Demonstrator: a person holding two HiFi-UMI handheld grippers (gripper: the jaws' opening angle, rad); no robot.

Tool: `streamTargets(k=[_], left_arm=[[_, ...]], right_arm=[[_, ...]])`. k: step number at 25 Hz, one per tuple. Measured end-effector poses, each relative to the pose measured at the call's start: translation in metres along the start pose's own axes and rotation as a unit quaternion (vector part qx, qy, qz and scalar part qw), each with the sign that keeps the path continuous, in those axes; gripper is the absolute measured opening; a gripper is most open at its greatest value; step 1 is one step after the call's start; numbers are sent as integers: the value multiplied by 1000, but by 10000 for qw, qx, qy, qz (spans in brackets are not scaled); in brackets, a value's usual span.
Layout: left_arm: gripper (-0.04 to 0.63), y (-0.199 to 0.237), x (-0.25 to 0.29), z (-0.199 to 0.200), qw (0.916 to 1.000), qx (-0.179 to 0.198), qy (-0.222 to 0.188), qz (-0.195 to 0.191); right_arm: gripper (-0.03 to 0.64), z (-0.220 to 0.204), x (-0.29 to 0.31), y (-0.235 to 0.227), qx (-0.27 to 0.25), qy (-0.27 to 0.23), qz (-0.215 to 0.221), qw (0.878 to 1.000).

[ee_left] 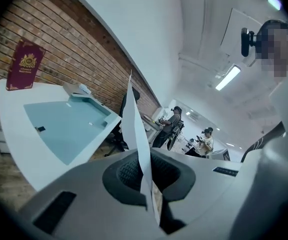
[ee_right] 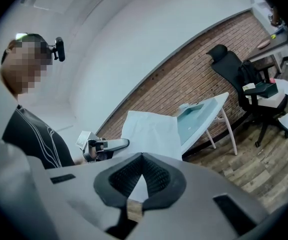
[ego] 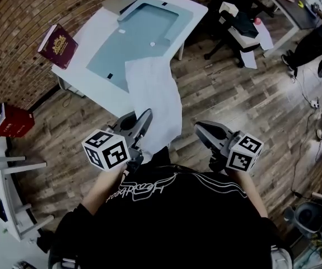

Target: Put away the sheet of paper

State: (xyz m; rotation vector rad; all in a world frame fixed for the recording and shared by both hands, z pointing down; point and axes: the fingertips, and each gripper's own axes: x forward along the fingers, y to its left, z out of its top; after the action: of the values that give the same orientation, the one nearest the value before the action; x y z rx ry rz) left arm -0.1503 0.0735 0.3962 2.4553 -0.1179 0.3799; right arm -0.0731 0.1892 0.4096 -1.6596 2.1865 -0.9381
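Risks first: sheet of paper [ego: 152,91] is held at one end only, pinched in the left gripper [ego: 143,122], whose jaws are pressed shut on it; seen edge-on in the left gripper view, the sheet stands up between the ribbed pads [ee_left: 126,171]. Unsupported length is large and the paper is limp, so it could fold over on itself, crease at the pinch, or tear there if the free end catches. Free end lies over the near corner of the table [ego: 88,38] in the head view; cannot tell whether it touches the edge or hangs clear, and a snag on that edge is the likeliest cause of a tear. A thin, smooth sheet may also slide out of the pads if swung quickly. Right gripper [ego: 208,130] is well apart from the sheet, jaw tips together, nothing pinched, so it gives no second support at present. Materials: paper white, thin, slightly wavy, long rectangle. Table white, hard, rounded corners, with a pale blue smooth mat [ego: 138,35] inset. Maroon book [ego: 57,45] with a gold crest at the table's far corner, stiff cover. Floor [ego: 222,88] wood-look planks; brick wall [ego: 15,32] rough
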Motion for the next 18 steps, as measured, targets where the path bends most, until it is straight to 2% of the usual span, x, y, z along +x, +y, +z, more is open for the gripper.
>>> streamTargets(k=[8, 14, 18], left_arm=[[32, 73, 22, 69, 9997, -133, -213, -30], [32, 109, 37, 102, 9985, -340, -411, -82], [32, 126, 42, 115, 9977, -422, -522, 78]], right_arm=[[3, 62, 77, -25, -268, 78, -50, 9996], [2, 96, 94, -40, -458, -47, -275, 9986], [2, 112, 99, -54, -469, -160, -316, 9983]])
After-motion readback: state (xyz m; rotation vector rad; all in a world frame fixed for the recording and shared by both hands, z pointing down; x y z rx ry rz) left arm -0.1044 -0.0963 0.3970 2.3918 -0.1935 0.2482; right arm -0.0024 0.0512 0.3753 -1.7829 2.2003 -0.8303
